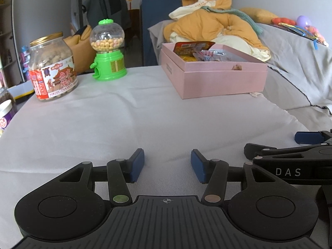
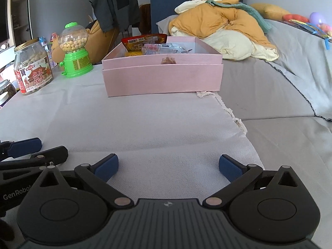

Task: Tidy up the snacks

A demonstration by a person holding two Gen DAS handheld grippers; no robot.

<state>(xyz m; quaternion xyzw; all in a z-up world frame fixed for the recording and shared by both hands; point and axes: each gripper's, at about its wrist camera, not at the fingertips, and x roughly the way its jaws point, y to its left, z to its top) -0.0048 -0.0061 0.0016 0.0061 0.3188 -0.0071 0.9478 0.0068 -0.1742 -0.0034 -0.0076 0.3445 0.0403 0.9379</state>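
Two empty hand-held grippers, left (image 1: 167,165) half open, right (image 2: 168,167) wide, pink snack box (image 2: 164,78) well ahead.

I am seeing the box (image 2: 162,78) sitting centre frame holding snack packets (image 2: 145,43), with the jar (image 2: 33,68) and dispenser (image 2: 74,51) standing at its left.

both grippers, left gripper (image 1: 167,165) and right gripper (image 2: 168,167), were matte black with blue pads (image 1: 138,164), round pivot discs, metal pins, ribbed grey centre plates; white lettering "das" and "genrobo" showed.
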